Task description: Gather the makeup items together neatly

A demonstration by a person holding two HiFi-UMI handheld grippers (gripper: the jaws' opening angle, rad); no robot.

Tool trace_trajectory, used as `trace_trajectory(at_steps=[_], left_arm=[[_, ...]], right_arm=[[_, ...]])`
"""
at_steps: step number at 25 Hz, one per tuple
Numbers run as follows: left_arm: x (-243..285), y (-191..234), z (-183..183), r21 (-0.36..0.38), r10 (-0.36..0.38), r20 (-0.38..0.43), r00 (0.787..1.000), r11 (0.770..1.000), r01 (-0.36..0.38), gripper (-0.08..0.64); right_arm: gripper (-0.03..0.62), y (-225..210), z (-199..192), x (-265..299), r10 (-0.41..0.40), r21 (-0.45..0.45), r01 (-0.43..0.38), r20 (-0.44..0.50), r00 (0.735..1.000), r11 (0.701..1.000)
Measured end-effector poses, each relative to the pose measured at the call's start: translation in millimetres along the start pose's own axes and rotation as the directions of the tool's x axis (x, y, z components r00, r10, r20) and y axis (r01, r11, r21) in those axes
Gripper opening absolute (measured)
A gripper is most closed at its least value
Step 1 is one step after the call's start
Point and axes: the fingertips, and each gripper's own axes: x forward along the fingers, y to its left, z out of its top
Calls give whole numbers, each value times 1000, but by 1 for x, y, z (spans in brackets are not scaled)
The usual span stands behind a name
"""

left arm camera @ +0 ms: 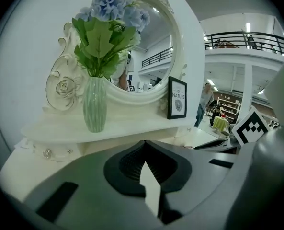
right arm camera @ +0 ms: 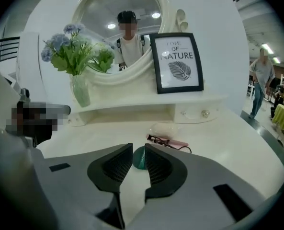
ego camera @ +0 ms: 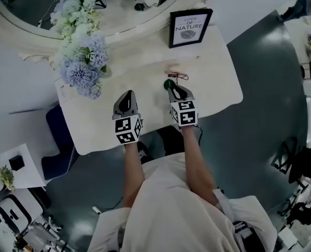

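- Your right gripper (right arm camera: pixel 139 146) has its jaws a little apart, and they are not clamped on anything.
- Through that narrow gap you can see a green round item (right arm camera: pixel 140 159) sitting on the dressing table (ego camera: pixel 213 88), right at the tips.
- From the right gripper view I cannot tell whether either pad brushes the green piece. It looks to lie just beyond the tips, not pinched between them.
- In the head view the same green round item (ego camera: pixel 168 83) shows at the nose of your right gripper (ego camera: pixel 173 90), in the middle of the tabletop.
- Just past it lies a pink eyelash curler (right arm camera: pixel 168 141) with dark loops, flat on the table and close to the green piece but apart from it.
- Behind the curler, touching or nearly touching it, rests a pale egg-shaped item (right arm camera: pixel 164 128).
- Your left gripper (left arm camera: pixel 144 145) has its jaws closed together at the tips, with nothing between them.
- In the head view your left gripper (ego camera: pixel 127 96) hangs over bare table, well to the left of the three makeup pieces.
- At the back a raised shelf (right arm camera: pixel 146 104) carries a framed print (right arm camera: pixel 176 63) leaning against the mirror (right arm camera: pixel 122 13).
- To the left of the print on that shelf stands a green glass vase (left arm camera: pixel 95 104) of blue flowers.
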Motion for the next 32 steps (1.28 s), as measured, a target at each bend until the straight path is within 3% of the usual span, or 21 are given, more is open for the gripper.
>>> trace_trajectory(at_steps=[11, 15, 23, 28, 32], left_arm=[[-8, 34, -39, -83, 141, -67, 988, 986, -146, 14], [-14, 38, -42, -98, 166, -73, 983, 980, -173, 14], [-19, 40, -34, -95, 149, -46, 988, 984, -153, 14], [-23, 51, -30, -91, 117, -11, 993, 989, -118, 14], [-30, 58, -37, -67, 92, -13, 996, 993, -93, 14]], right_arm=[[107, -11, -20, 50, -31, -90, 20, -123, 992, 996], [55, -9, -15, 51, -37, -75, 26, -140, 989, 997], [46, 16, -9, 34, -40, -55, 35, -108, 993, 998], [46, 70, -3, 32, -12, -78, 5, -83, 996, 997], [46, 109, -9, 39, -2, -36, -1, -78, 997, 999]])
